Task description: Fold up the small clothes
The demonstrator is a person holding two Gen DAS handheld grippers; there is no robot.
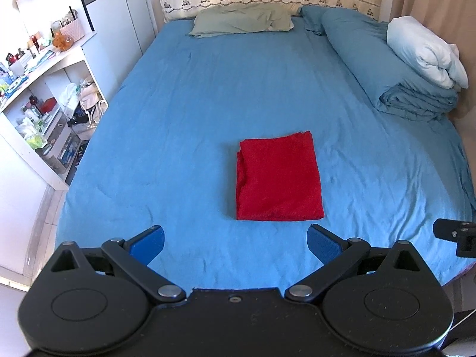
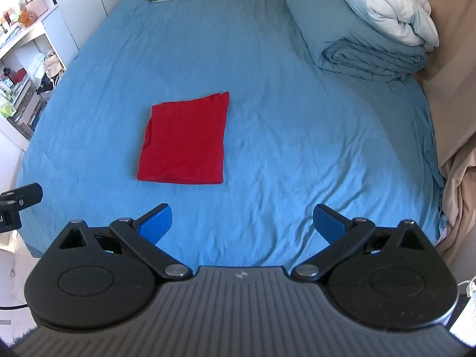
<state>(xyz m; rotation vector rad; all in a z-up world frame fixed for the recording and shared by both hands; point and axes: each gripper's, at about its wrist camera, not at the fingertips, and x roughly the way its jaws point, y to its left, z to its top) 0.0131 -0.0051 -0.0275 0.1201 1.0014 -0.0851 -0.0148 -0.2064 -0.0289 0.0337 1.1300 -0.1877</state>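
Observation:
A red garment (image 1: pixel 278 177) lies folded into a neat rectangle on the blue bed sheet (image 1: pixel 184 113). It also shows in the right wrist view (image 2: pixel 184 139). My left gripper (image 1: pixel 235 242) is open and empty, held above the bed's near edge just short of the garment. My right gripper (image 2: pixel 242 223) is open and empty, to the right of the garment and nearer the bed's foot. Part of the right gripper shows at the left view's right edge (image 1: pixel 455 236), and part of the left gripper shows at the right view's left edge (image 2: pixel 15 205).
A rolled blue duvet (image 1: pixel 386 71) with a white pillow (image 1: pixel 425 50) lies along the right side. A green pillow (image 1: pixel 241 19) lies at the headboard. White shelves (image 1: pixel 44 95) full of clutter stand left of the bed. A beige curtain (image 2: pixel 455 89) hangs at the right.

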